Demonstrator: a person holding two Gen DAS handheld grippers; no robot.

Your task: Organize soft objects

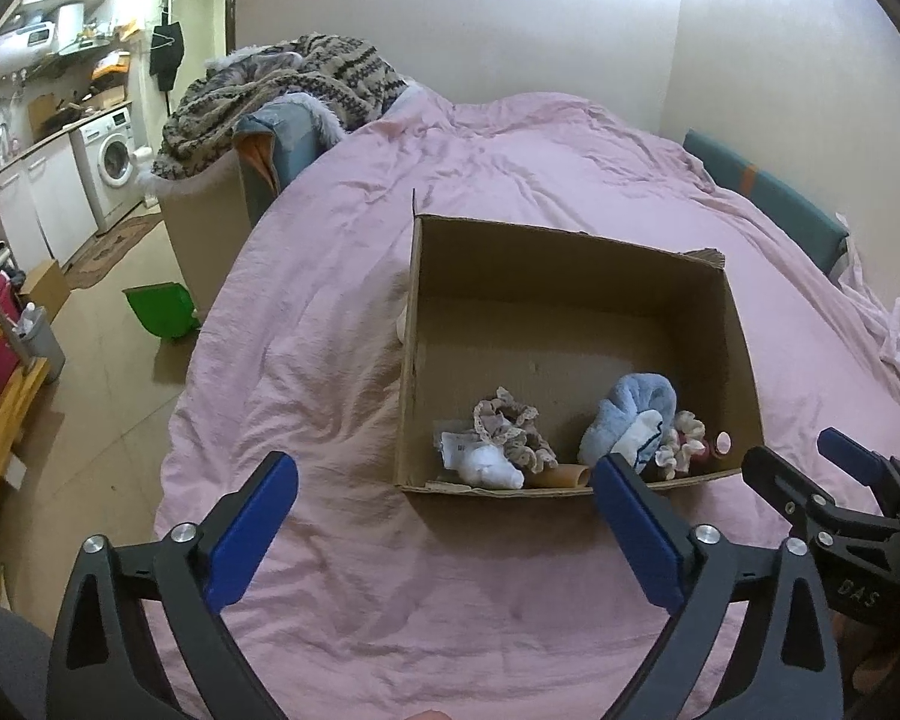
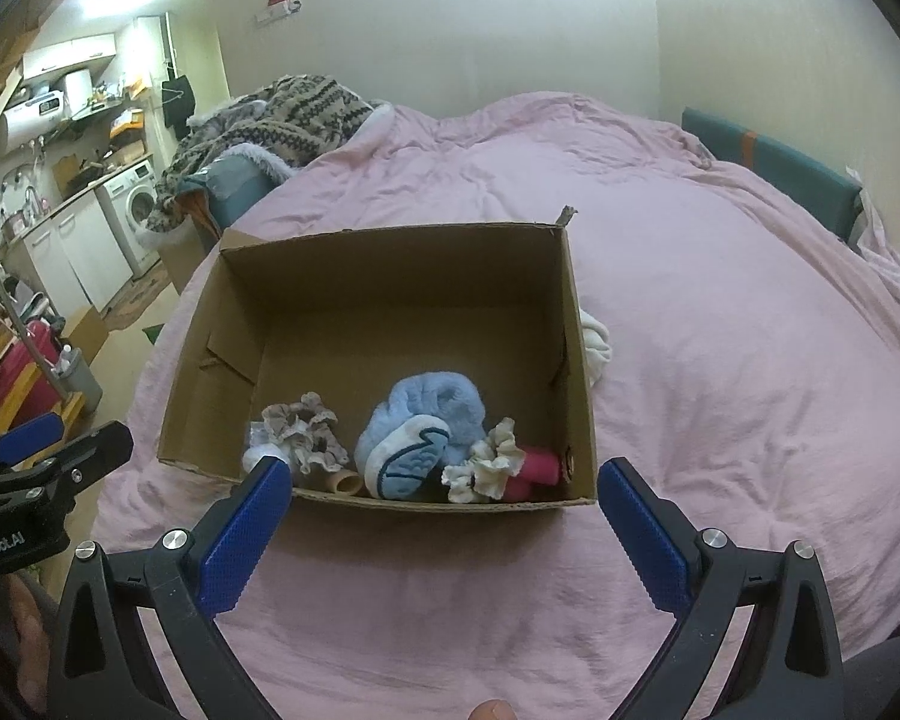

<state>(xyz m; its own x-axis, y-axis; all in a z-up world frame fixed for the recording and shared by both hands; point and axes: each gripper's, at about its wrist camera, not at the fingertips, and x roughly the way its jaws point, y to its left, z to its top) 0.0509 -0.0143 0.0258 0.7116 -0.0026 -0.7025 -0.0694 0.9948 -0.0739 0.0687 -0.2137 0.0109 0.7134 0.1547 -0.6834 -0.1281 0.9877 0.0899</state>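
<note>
An open cardboard box (image 2: pixel 390 276) sits on a bed covered with a pink duvet (image 2: pixel 720 360), and the soft objects lie gathered along the box's near wall. Counted from the left: one white sock (image 2: pixel 257 455) with a small paper tag whose print is too small to read, one beige ruffled scrunchie (image 2: pixel 306 429), one short tan tube (image 2: pixel 347 483), one fluffy blue slipper (image 2: pixel 420 435) lying on its side with its patterned sole facing the near side, one cream scrunchie (image 2: pixel 489 462) and one pink rolled piece (image 2: pixel 537 468) against the right wall. One more white cloth (image 2: pixel 595 343) lies outside on the duvet, touching the box's right wall.

The left hand-held gripper (image 1: pixel 444 528) hangs over the bedding just near of the box, blue pads spread wide apart and holding nothing; its right pad overlaps the box's near rim in the left wrist view. The right hand-held gripper (image 2: pixel 444 528) is likewise spread wide and empty, near of the same rim. Each shows at the edge of the other's view: the letters "DAS" read on the right one's body, and "Robot.AI" on the left one's.

Far left, a patterned knit blanket (image 1: pixel 282 90) is heaped at the bed's corner. Beyond it a washing machine (image 1: pixel 111 159) stands under a kitchen counter (image 1: pixel 84 120), and a green bin (image 1: pixel 159 309) lies on the floor.
</note>
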